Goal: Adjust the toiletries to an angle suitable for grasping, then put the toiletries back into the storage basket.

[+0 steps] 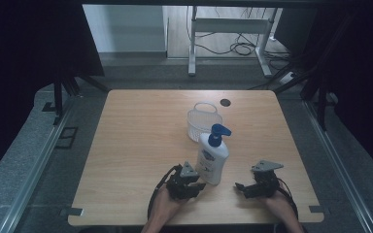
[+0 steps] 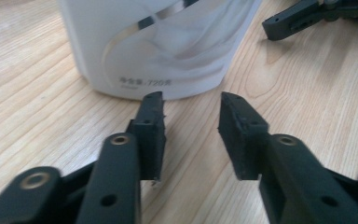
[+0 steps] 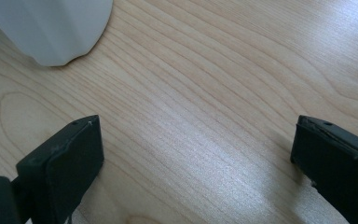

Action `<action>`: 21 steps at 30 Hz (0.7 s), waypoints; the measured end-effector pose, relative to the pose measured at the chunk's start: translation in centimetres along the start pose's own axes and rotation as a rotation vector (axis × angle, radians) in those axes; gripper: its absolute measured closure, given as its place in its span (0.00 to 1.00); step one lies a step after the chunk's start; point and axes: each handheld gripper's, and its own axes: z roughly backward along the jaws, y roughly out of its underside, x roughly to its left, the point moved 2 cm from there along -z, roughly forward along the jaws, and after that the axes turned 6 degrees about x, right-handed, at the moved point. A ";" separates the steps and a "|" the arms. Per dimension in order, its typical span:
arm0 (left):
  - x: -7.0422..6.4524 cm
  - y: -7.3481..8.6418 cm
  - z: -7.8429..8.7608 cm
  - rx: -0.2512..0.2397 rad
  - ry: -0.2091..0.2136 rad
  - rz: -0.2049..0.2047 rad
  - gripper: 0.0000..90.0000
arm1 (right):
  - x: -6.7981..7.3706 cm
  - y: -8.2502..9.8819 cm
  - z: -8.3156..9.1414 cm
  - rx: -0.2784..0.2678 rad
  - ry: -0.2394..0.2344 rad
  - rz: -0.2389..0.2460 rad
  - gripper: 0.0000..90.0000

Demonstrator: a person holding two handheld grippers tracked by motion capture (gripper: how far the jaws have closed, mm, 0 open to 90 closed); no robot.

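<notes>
A white pump bottle (image 1: pixel 212 158) with a blue pump head stands upright on the wooden table (image 1: pixel 136 141), near its front edge. My left gripper (image 1: pixel 200 186) lies just left of the bottle's base, pointing at it. In the left gripper view its jaws (image 2: pixel 191 99) stand apart with nothing between them, and the bottle (image 2: pixel 168 42) is right ahead of the tips. My right gripper (image 1: pixel 240 188) rests to the bottle's right, a short gap away. Its jaws (image 3: pixel 198 123) are wide apart over bare wood, with the bottle's base (image 3: pixel 51 28) at the upper left.
A small white mesh basket (image 1: pixel 204 120) stands just behind the bottle. A dark round cable hole (image 1: pixel 225 102) sits near the table's far edge. The right gripper's jaw tips (image 2: pixel 298 18) appear at the top right of the left gripper view.
</notes>
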 end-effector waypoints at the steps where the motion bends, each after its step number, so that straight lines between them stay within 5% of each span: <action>1: 0.2 0.2 0.4 0.001 -0.009 0.004 0.58 | 0.0 0.0 0.0 0.000 0.000 0.000 0.02; 11: 1.2 1.6 2.2 -0.008 -0.028 0.029 0.42 | 0.0 0.0 0.0 -0.001 0.001 0.001 0.02; 21: 2.1 3.6 3.0 0.000 -0.084 0.056 0.15 | 0.1 0.0 0.0 -0.001 -0.004 0.000 0.02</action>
